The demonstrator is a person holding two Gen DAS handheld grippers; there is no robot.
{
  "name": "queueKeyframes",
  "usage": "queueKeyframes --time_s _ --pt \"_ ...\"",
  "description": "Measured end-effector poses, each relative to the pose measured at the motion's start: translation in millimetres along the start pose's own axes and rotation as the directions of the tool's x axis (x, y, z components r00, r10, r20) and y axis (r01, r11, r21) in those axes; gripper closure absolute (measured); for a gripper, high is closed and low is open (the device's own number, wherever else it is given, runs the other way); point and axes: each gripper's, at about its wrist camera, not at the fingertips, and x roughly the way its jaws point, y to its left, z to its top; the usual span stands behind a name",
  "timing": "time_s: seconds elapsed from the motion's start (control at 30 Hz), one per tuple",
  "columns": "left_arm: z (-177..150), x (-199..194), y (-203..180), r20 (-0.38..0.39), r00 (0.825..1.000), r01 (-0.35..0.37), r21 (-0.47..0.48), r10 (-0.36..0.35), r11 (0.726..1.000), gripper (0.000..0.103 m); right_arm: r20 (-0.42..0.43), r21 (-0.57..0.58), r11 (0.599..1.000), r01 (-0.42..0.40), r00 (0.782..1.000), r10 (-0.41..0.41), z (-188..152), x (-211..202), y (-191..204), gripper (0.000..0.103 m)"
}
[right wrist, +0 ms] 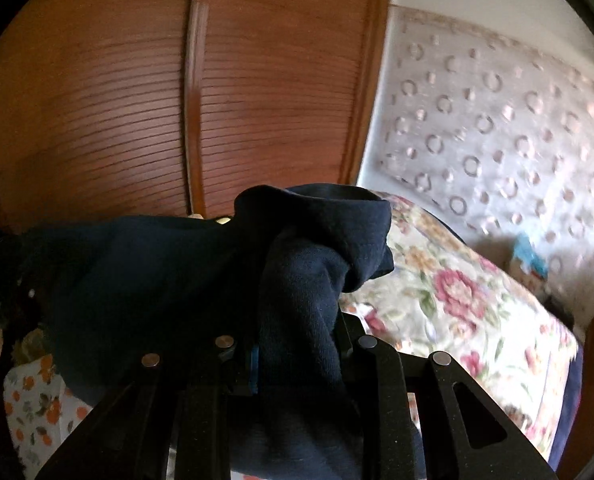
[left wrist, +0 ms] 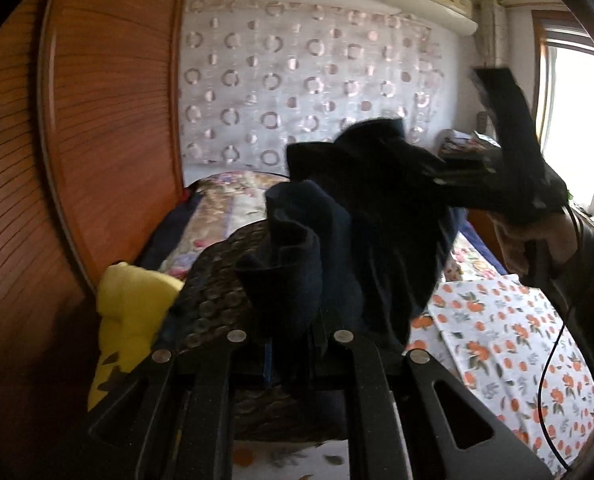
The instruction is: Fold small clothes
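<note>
Two hand-held grippers are lifting a small navy garment above a bed, its soft knit cloth bunching into thick rounded folds and hanging in the air between them. The left gripper is clamping one bunched edge, its black jaws nearly closed with a wad of the matte fabric rising between them. The right gripper is pinching the other end in the same way, its jaws narrowly parted around a rolled, hood-like fold of the dark blue knit; in the left wrist view this tool is appearing as an angular black frame gripped from below by a person's hand in a dark sleeve, with a thin black cable trailing down from it. Beneath the garment, a white sheet printed with orange fruit and leaves is covering the near part of the bed, while a quilted floral bedspread in pinks and creams is lying farther back. A crumpled yellow cloth is sitting beside a dark patterned fabric near the slatted, glossy wooden wardrobe doors. A sheer curtain patterned with rings is hanging across the far wall, under a boxy air conditioner.
</note>
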Motion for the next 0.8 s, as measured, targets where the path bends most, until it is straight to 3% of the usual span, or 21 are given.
queueKeyframes --time_s 0.27,0.33,0.43,0.5,0.63,0.8 --pt "-31.7 2.8 19.5 -0.033 0.997 -0.071 -0.034 0.070 0.997 0.091 -0.008 -0.081 0.996 -0.039 0.999 0.039 28.9 72.3 13.9 0.077" --pt "-41.9 8.6 21.9 -0.063 0.995 -0.080 -0.041 0.078 0.996 0.091 -0.024 -0.077 0.996 -0.036 0.999 0.034 21.6 83.3 15.5 0.073" --pt "-52.3 14.1 23.2 -0.090 0.991 -0.102 -0.043 0.097 0.994 0.091 -0.062 -0.019 1.000 -0.014 0.998 0.013 15.7 95.7 9.4 0.056" --pt "-57.0 16.4 24.9 -0.100 0.989 -0.117 -0.047 0.112 0.992 0.091 -0.055 0.020 1.000 -0.009 0.998 0.010 14.3 92.1 6.5 0.038" --pt "-61.1 16.2 27.5 -0.104 0.987 -0.128 -0.046 0.123 0.991 0.091 -0.040 0.025 1.000 0.011 0.999 -0.010 1.6 82.8 10.6 0.037" --pt "-63.8 18.4 22.7 -0.104 0.982 -0.159 -0.018 0.156 0.987 0.091 -0.041 0.074 0.997 -0.024 0.999 0.027 -33.1 61.9 23.7 0.037"
